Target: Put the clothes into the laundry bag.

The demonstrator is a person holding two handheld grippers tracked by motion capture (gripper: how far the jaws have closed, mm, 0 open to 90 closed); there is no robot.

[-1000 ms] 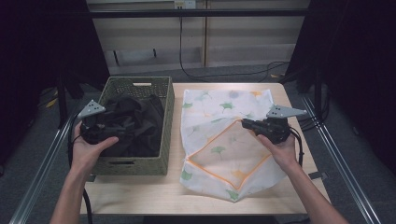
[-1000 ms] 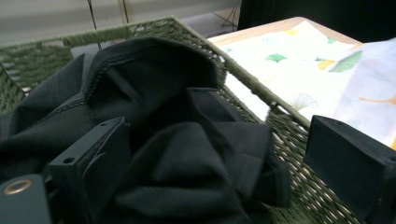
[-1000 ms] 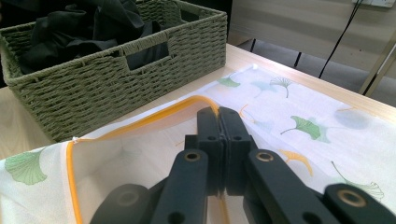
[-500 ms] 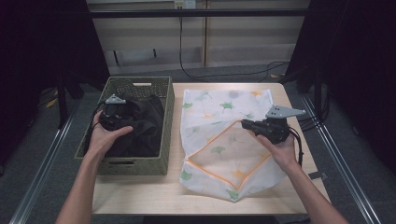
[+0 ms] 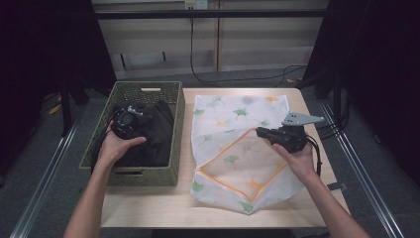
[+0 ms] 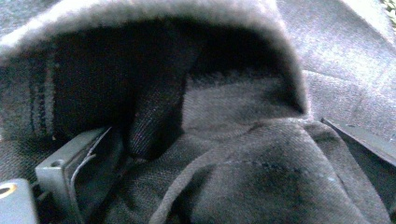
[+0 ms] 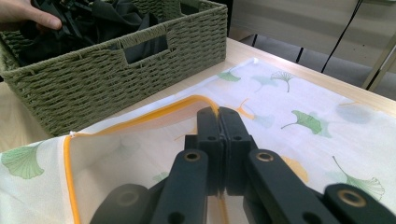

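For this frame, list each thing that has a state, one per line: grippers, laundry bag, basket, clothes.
left gripper: jaws open, pushed down into the dark clothes, nothing pinched yet
right gripper: shut on the laundry bag's orange edge
laundry bag: flat on the table, mouth held up open, looks empty
dark clothes: crumpled inside the basket
basket: upright on the table, holding the clothes

dark matt woven cloth garment (image 6: 261,177) with a fuzzy nap, rough olive wicker basket (image 5: 174,134), thin sheer white mesh laundry bag (image 5: 233,148) printed with leaves, orange fabric trim, smooth pale wood desk (image 5: 148,208), matt black plastic right gripper (image 7: 218,122)
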